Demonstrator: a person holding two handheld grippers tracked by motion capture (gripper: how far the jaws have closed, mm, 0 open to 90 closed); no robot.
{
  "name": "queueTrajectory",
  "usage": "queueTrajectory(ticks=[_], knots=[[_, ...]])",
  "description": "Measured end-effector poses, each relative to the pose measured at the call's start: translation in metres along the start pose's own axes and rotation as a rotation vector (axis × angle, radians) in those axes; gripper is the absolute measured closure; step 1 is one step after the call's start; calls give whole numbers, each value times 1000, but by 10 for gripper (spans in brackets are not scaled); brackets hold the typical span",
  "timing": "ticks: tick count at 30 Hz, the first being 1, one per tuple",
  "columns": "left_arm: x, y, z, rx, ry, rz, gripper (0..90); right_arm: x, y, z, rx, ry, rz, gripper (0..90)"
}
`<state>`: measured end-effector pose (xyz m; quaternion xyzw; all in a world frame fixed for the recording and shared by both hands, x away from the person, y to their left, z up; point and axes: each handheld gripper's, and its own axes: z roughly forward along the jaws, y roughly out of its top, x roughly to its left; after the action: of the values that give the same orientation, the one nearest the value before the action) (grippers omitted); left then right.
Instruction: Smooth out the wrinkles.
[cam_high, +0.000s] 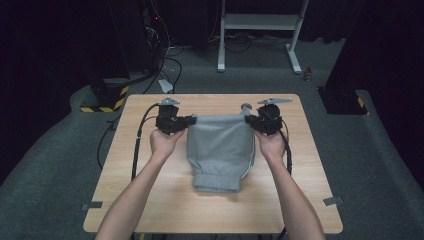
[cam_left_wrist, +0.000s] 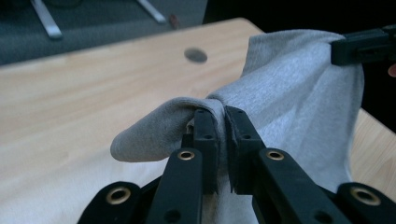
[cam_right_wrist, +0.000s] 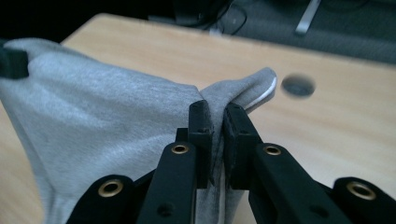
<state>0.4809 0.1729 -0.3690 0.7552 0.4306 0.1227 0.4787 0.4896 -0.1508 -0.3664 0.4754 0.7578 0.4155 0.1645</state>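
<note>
- Grey sweatpants (cam_high: 220, 150), folded, sit mid-frame in the high view on the wooden bench (cam_high: 150, 200) — top edge pulled taut and lifted between both grippers, cuffed end lying flat on the bench toward the bottom of the frame.
- Left gripper (cam_high: 191, 120): jaws clamped on the upper-left corner of the sweatpants. In the left gripper view (cam_left_wrist: 222, 122) the cloth is pinched between the two black jaws, a fold bulging out to the left of them.
- Right gripper (cam_high: 248, 120): jaws clamped on the upper-right corner. In the right gripper view (cam_right_wrist: 218, 116) the fabric is squeezed in the gap, a corner with a white edge poking past the jaw tips to the upper right.
- Round dark disc (cam_right_wrist: 298, 86) on the bench, just beyond that corner.
- White drawstring (cam_high: 248, 165) runs down the right side of the sweatpants.
- Each hand grips its tool from below — left hand (cam_high: 164, 141), right hand (cam_high: 272, 145).
</note>
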Motion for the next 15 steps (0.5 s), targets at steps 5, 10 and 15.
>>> queueTrajectory(ticks=[5, 10, 15], knots=[[-13, 0, -16, -34, -14, 48, 836, 8, 12, -23, -60, -8, -58, 826], [-15, -21, -14, -7, -34, 41, 832, 12, -10, -25, -51, 12, -82, 826], [-15, -39, -9, 23, -33, 48, 831, 15, -29, -21, -27, 28, -87, 825]])
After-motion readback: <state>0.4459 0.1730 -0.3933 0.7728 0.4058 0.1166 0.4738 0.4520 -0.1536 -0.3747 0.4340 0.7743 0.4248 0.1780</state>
